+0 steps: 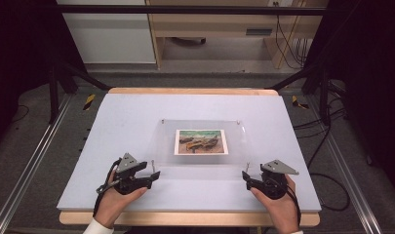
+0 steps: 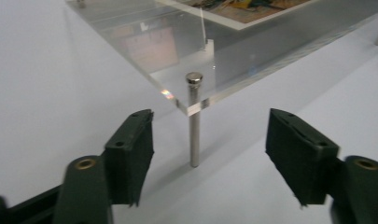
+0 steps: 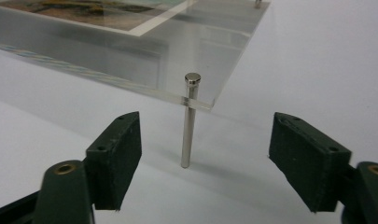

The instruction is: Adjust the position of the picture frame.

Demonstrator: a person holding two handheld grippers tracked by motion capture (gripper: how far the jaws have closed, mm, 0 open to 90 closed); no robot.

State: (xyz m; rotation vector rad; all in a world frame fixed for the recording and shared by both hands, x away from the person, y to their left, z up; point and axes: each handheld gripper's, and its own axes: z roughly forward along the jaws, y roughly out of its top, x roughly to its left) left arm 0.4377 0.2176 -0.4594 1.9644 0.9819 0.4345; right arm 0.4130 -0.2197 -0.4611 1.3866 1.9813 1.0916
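Observation:
A clear acrylic plate (image 1: 201, 161) stands raised on thin metal pins, with a painted print (image 1: 201, 142) lying flat in its middle. My left gripper (image 1: 152, 171) is open just short of the plate's near left corner. In the left gripper view the corner pin (image 2: 194, 123) stands upright between the wide-apart jaws of the left gripper (image 2: 210, 151), touching neither. My right gripper (image 1: 245, 176) is open at the near right corner. There the other near pin (image 3: 189, 121) stands between the spread jaws of the right gripper (image 3: 207, 156), also untouched.
The plate sits mid-table on a pale lavender board (image 1: 127, 117) with a wooden edge (image 1: 190, 218) at the front. Two more pins (image 1: 238, 122) hold the far corners. Black frame posts (image 1: 53, 87) and cables (image 1: 322, 146) flank the table.

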